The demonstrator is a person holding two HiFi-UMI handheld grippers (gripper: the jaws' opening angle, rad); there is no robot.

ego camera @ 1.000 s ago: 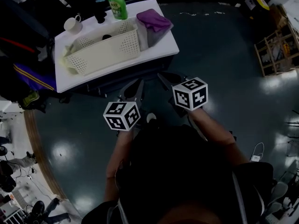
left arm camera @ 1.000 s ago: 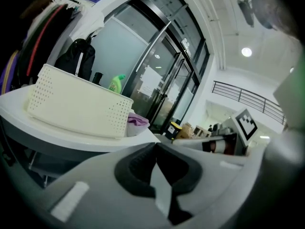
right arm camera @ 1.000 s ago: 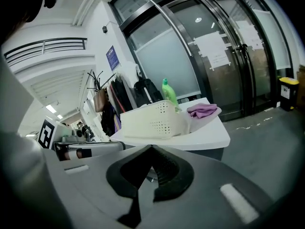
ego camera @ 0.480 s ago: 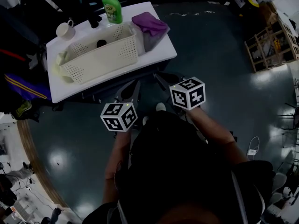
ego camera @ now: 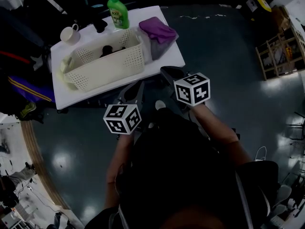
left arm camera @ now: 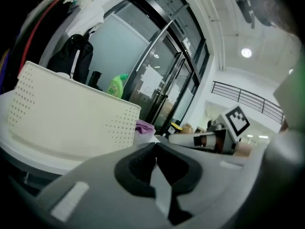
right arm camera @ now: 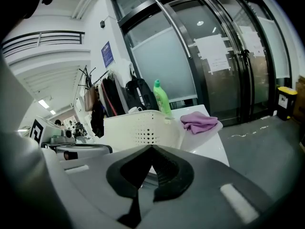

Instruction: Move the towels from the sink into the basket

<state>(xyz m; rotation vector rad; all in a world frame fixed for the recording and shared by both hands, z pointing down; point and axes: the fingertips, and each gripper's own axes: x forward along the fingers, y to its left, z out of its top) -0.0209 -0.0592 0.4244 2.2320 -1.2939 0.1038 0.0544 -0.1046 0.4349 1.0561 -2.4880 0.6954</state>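
Crumpled purple towel (ego camera: 158,28), perhaps touching white basket (ego camera: 110,67)

Cream basket (ego camera: 102,66) dotted with small punched holes, on a white table (ego camera: 169,56); purple towel (ego camera: 159,30); bright green bottle (ego camera: 118,12); white cup (ego camera: 70,34); dark glossy grey-green floor (ego camera: 224,46); left gripper (left arm camera: 156,149) and right gripper (right arm camera: 151,149) grey with black pads, their cubes patterned in black-and-white squares

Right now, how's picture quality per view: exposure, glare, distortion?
Head view: underexposed, only the white table reads bright; ceiling-light glare spots on the floor. Left gripper view: heavy fisheye, dark vignetted corners, blown-out ceiling lamps, basket slightly soft. Right gripper view: door frames bowed by the lens, purple towel clear, own jaws soft up close.
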